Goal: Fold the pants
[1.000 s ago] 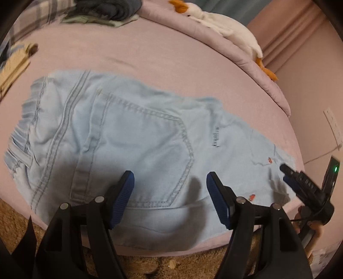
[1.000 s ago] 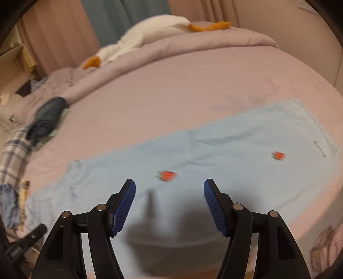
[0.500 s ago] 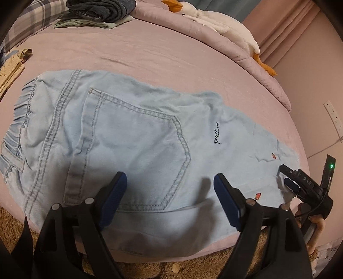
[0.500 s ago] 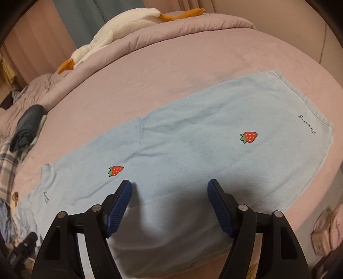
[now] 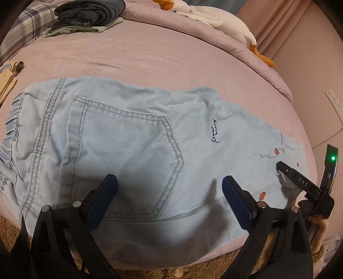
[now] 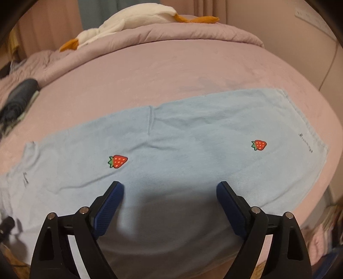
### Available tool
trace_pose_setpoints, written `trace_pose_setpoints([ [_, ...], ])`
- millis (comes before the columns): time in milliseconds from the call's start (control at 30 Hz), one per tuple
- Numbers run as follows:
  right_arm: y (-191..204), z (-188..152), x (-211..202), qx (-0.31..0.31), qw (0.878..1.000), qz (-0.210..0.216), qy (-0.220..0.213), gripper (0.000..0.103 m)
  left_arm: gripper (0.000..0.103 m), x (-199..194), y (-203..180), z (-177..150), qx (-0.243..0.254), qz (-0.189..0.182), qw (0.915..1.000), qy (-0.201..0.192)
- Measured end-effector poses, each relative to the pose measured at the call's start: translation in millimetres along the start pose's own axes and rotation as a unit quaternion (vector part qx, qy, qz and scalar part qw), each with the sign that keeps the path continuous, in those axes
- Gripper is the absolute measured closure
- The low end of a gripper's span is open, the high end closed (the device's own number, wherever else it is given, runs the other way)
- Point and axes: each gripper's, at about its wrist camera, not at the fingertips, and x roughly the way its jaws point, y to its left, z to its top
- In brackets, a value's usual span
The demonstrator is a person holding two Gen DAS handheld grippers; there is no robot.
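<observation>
Light blue denim pants (image 5: 128, 137) lie flat lengthwise on a pink bed (image 5: 163, 55), legs stacked one on the other, back pocket up, elastic waistband at the left. My left gripper (image 5: 169, 188) is open and empty, hovering over the seat near the bed's front edge. In the right wrist view the leg part of the pants (image 6: 193, 137) shows two strawberry patches, with the hem at the right. My right gripper (image 6: 169, 193) is open and empty above the leg's near edge; it also shows in the left wrist view (image 5: 300, 182) at the far right.
A stack of folded dark clothes (image 5: 88, 15) sits at the bed's back left. A white goose plush (image 6: 128, 25) lies on the rolled quilt at the back. A beige garment (image 5: 8, 79) lies at the left edge. Brown carpet (image 5: 193, 272) lies below the bed's front edge.
Both grippers have pulled back slightly toward the bed's front edge and steadied. The right view has swung right along the leg toward the hem. The pants have not moved.
</observation>
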Motion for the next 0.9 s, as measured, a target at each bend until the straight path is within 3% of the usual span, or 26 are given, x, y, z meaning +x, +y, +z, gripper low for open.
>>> trace_pose_setpoints([
  [433, -0.9, 0.8, -1.3, 0.0, 1.0, 0.012, 0.001, 0.012, 0.003, -2.7, 1.9, 2.8, -0.015, -0.015, 0.9998, -0.001],
  [500, -6.1, -0.7, -4.9, 0.005, 1.0, 0.021, -0.001, 0.012, 0.008, -6.8, 0.5, 6.3, -0.022, -0.005, 0.9997, 0.006],
  [567, -14.7, -1.1, -12.1, 0.009, 1.0, 0.02, -0.005, 0.012, 0.021, -11.0, -1.2, 10.5, -0.031, 0.0, 0.9995, 0.008],
  [733, -62.6, -1.1, -30.3, 0.067, 0.997, 0.003, -0.027, 0.012, 0.03, -13.5, -16.2, 18.4, -0.019, 0.002, 0.9998, 0.001],
  [833, -86.9, -8.4, -32.0, 0.106, 0.994, 0.002, -0.021, 0.012, 0.032, -9.6, -26.9, 23.9, -0.009, 0.008, 0.9999, -0.005],
  [900, -93.5, -14.1, -31.6, 0.11, 0.994, 0.012, -0.015, 0.012, 0.04, -5.5, -34.6, 27.5, 0.004, 0.024, 0.9996, -0.012],
])
